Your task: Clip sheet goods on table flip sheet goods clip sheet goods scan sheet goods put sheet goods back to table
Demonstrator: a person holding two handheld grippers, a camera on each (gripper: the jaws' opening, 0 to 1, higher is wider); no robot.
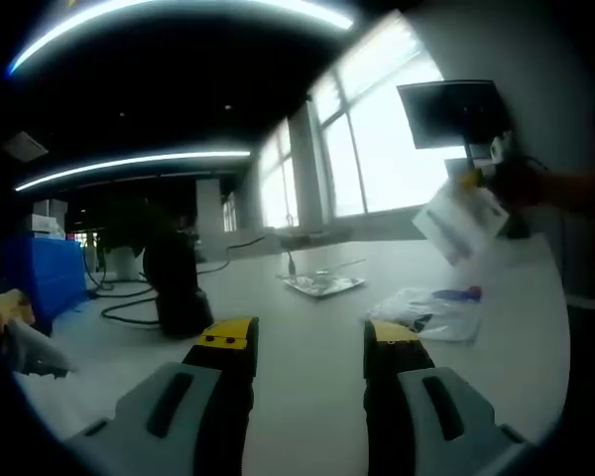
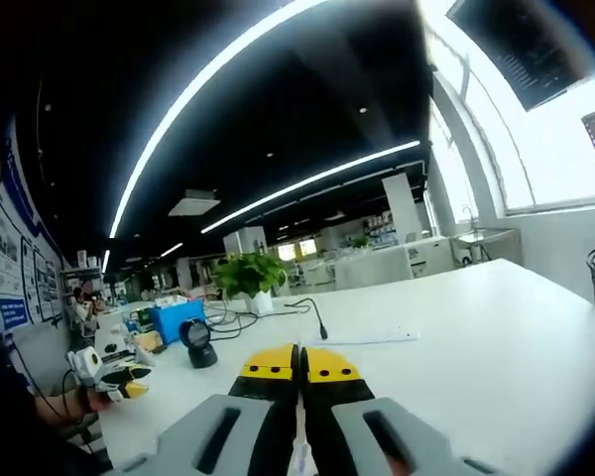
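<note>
My left gripper (image 1: 309, 335) has its jaws apart, nothing between them, hovering over the white table (image 1: 307, 397). Ahead of them lie a clear packet (image 1: 322, 284) and, to the right, a plastic bag with a blue item (image 1: 436, 307). A black scanner (image 1: 177, 283) stands to the left. Up at the right, my other gripper (image 1: 486, 159) holds the sheet goods (image 1: 461, 220) in the air. In the right gripper view, my right gripper (image 2: 299, 365) has its jaws pressed together, a thin pale edge showing between them low down. Beyond them stand the scanner (image 2: 197, 342) and a potted plant (image 2: 250, 278).
</note>
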